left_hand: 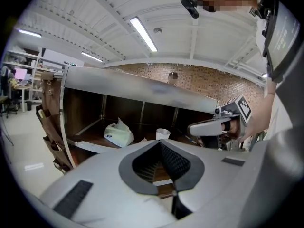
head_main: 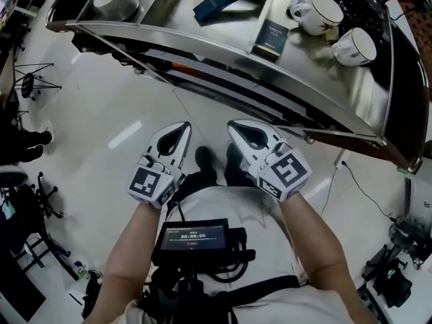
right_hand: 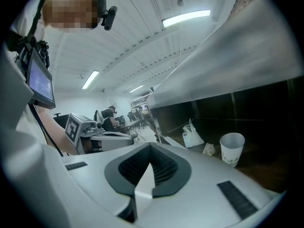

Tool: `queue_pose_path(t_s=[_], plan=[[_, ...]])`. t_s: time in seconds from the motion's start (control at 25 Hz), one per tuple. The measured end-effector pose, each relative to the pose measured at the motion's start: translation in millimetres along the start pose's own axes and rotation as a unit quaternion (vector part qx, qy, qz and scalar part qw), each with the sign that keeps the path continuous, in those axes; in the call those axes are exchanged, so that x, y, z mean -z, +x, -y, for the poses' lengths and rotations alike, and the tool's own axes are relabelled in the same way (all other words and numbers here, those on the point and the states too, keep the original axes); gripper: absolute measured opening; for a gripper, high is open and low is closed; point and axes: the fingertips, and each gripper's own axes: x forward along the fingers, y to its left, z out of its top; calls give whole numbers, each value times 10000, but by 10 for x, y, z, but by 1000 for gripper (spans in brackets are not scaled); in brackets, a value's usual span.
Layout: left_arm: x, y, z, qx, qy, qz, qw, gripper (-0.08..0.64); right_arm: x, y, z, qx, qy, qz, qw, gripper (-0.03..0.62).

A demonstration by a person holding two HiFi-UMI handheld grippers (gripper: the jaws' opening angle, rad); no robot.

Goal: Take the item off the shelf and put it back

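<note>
The left hand-held gripper (head_main: pixel 173 138) and right hand-held gripper (head_main: pixel 247 133) are held shut and empty, short of the shelf (head_main: pixel 175 19), where the paper cup (right_hand: pixel 232 148) is seen standing, apparently before any reach.

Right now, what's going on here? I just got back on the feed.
A person holds the left claw and the right claw side by side, short of a steel shelf unit. Both claws are shut with nothing between them. No item is off the shelf yet: a white cup and a dark box sit on top, and a paper cup and a tissue pack sit on the lower level.
</note>
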Motion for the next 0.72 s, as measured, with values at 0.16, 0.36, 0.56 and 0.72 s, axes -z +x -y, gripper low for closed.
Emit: queue_pose_path(t_s=[0.16, 0.36, 0.56, 0.72], plan=[[139, 123, -49, -16, -104, -80, 9999, 8, 77, 73, 51, -22, -14, -172, 9998, 6], [247, 309, -130, -123, -116, -51, 9998, 6, 254, 94, 162, 67, 84, -331, 9994, 6], [405, 400, -237, -343, -236, -27, 9991, 8, 459, 130, 204, 156, 349, -445, 9983, 6], [570, 471, -282, -324, -213, -79, 9992, 8, 556, 172, 161, 129, 393, -527, 9978, 6]])
